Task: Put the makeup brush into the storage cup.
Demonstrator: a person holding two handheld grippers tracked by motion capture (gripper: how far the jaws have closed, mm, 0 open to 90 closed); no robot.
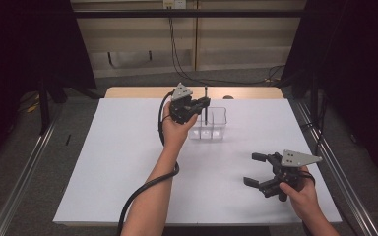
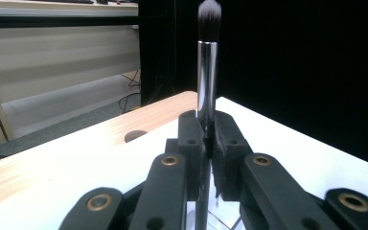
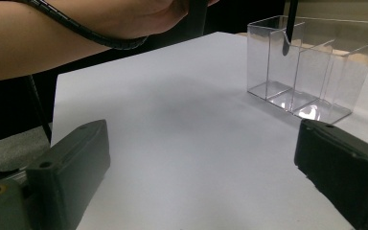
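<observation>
On white table (image 1: 128, 162), dark-curtained room

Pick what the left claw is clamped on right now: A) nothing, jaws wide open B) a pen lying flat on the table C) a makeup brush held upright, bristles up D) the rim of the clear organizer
C: in the left gripper view the left claw is shut on the makeup brush, whose chrome ferrule and dark bristles stand upright above the jaws; in the high view it hangs over the clear organizer.
</observation>
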